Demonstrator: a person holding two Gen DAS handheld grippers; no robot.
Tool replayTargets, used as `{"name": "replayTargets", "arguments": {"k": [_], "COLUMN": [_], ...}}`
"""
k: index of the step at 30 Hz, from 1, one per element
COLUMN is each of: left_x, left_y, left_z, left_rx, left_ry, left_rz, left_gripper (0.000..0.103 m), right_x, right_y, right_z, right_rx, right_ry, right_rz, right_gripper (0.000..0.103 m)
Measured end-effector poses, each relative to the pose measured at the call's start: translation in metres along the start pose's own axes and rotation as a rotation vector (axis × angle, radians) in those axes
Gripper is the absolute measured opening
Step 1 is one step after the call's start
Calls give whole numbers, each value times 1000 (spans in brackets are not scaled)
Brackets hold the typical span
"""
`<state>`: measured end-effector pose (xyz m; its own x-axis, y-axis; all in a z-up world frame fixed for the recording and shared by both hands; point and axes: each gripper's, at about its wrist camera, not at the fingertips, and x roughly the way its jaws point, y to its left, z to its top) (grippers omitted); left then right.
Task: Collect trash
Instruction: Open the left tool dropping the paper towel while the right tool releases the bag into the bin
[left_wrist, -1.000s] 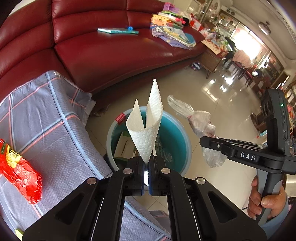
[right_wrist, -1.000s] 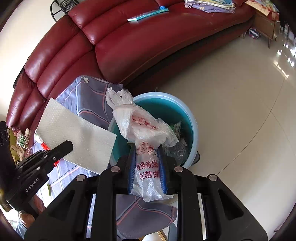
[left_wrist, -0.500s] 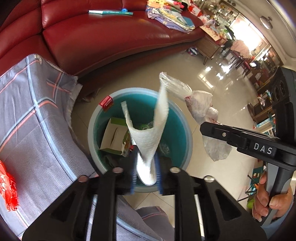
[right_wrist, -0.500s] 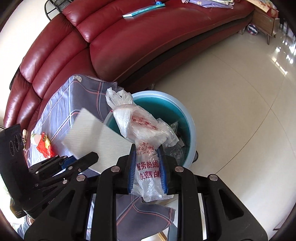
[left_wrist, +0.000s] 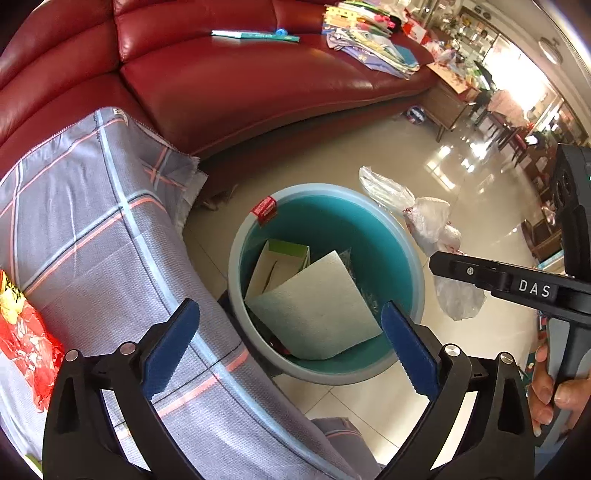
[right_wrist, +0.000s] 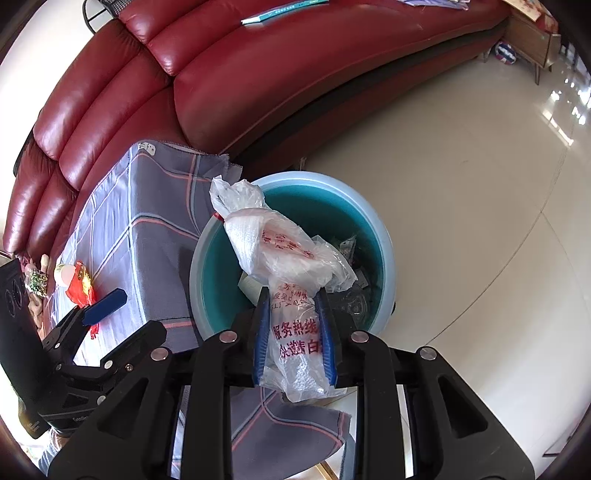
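The left tool (left_wrist: 290, 338) stands wide open over the bin (left_wrist: 236, 258), its jaws having just been opening, with nothing between its blue pads (left_wrist: 170, 345). The paper towel (left_wrist: 317, 314) lies loose inside the bin, leaning on a cardboard box (left_wrist: 275, 264) at about 11 o'clock from it. A small red wrapper (left_wrist: 264, 209) hangs on the bin's rim at 11 o'clock. The right tool (right_wrist: 294, 328) is closed narrowly on a clear plastic bag (right_wrist: 284, 266) printed with red characters; the bag sticks up above the bin's opening, its knotted top toward 11 o'clock. In the left view the same bag shows at 3 o'clock of the bin, just past the rim. The bin sits on the tiled floor (right_wrist: 461, 206) beside a surface covered with a grey checked cloth (left_wrist: 92, 236). A red snack packet (left_wrist: 26, 343) lies on that cloth at 9 o'clock. A red leather sofa (left_wrist: 240, 85) fills the 12 o'clock side, with a thin book (left_wrist: 255, 35) on its seat. A hand (left_wrist: 554, 395) grips the right tool's handle.
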<state>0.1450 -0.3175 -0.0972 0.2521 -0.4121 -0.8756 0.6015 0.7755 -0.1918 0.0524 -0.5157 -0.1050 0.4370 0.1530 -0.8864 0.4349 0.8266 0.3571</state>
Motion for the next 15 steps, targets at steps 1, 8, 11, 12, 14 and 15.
{"name": "replayTargets", "arguments": {"k": [1,8,11,12,14,15], "left_x": [-3,-25,-31,-33,-35,-36], "left_y": [2,16,22,23,24,25], "left_z": [-2,-9,-11,-11,-12,-12], "left_rx": [-2,-23,-35,-37,-39,-41], "left_ry": [-3,-25,-36,-39,-42,-42], "left_rz": [5,43,46,46,51,51], "left_gripper": [99,99,99,99,99,99], "right_x": [1,15,18,18,18,18], "right_y": [1,17,24,24,25,24], "right_z": [-1,-7,-7,-7,-7,-7], "right_rx": [-3,-26,-32,-27,-21,-15], "right_ry": [5,45,51,53,50,50], "right_rz": [2,32,36,37,30,27], "right_gripper": [24,60,70,75,76,78]}}
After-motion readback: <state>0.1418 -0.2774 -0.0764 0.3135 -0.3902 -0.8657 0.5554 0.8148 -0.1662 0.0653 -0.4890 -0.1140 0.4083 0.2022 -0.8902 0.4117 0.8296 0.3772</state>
